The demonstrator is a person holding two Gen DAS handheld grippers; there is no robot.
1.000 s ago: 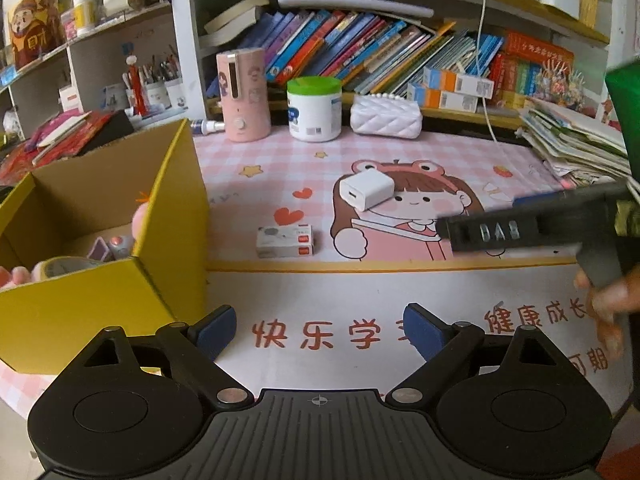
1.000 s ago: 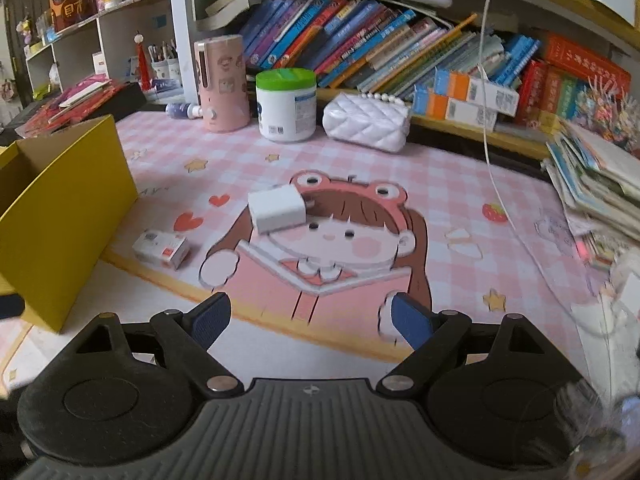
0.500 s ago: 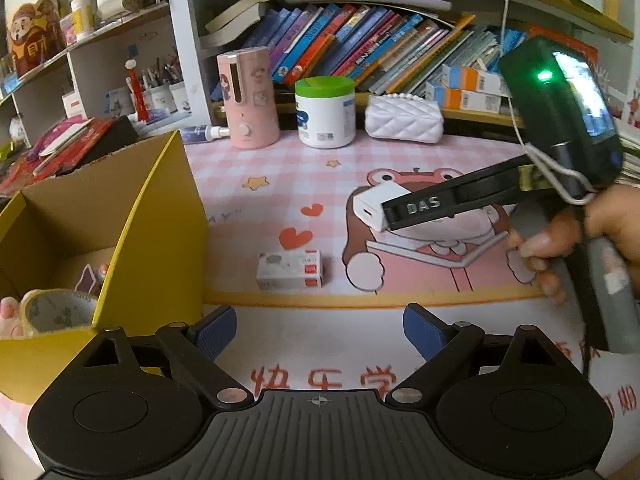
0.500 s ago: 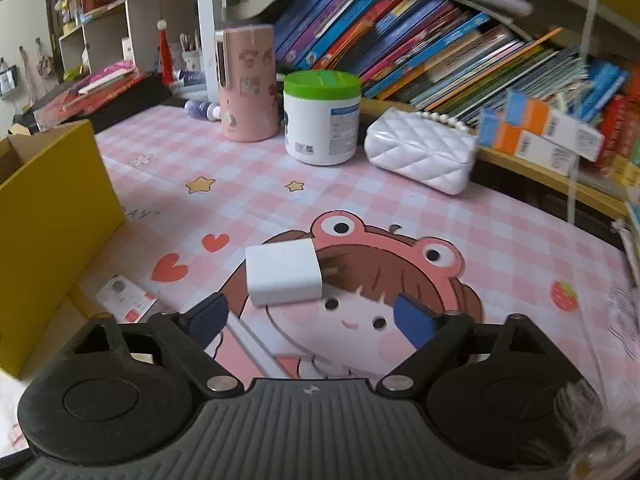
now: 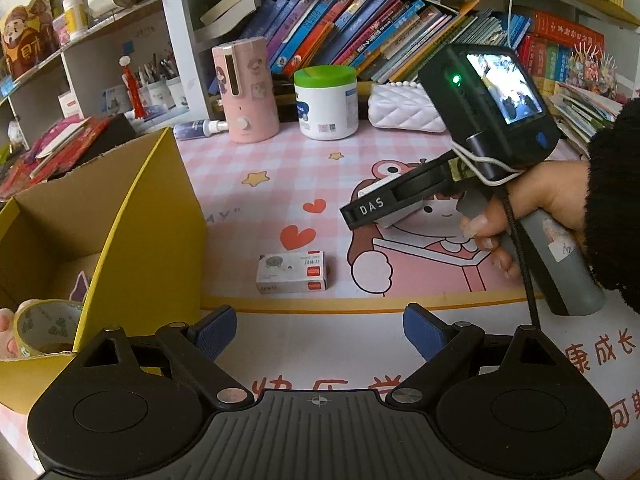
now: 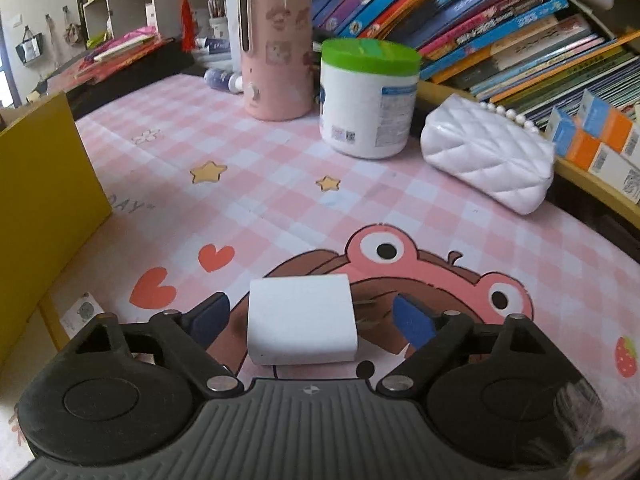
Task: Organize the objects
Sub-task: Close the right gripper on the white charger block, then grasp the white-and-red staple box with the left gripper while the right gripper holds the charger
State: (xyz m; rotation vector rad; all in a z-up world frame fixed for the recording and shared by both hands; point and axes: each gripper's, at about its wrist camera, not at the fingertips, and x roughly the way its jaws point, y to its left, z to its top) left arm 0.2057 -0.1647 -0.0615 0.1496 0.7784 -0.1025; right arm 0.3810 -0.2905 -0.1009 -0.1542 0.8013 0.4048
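A white charger block [image 6: 302, 320] lies on the pink cartoon mat, between the blue pads of my right gripper [image 6: 308, 318]. The jaws are closing around it, with gaps on both sides and no contact. In the left wrist view the right gripper [image 5: 372, 210], held by a hand [image 5: 532, 200], covers most of the charger [image 5: 400, 216]. My left gripper [image 5: 320, 330] hovers open and empty over the mat's front edge. A small staple box [image 5: 291, 273] lies just beyond it. The yellow cardboard box [image 5: 132, 240] stands at the left with a tape roll [image 5: 44, 330] inside.
At the back stand a pink dispenser [image 5: 245, 90], a green-lidded white tub [image 5: 326, 104] and a white quilted purse [image 5: 404, 110], before shelves of books. Stacked booklets [image 5: 584, 108] lie at the far right. The yellow box wall [image 6: 40, 184] rises at the left in the right wrist view.
My right gripper has moved forward and down toward the white charger, which now sits between its pads. The left gripper shifted slightly, still open.
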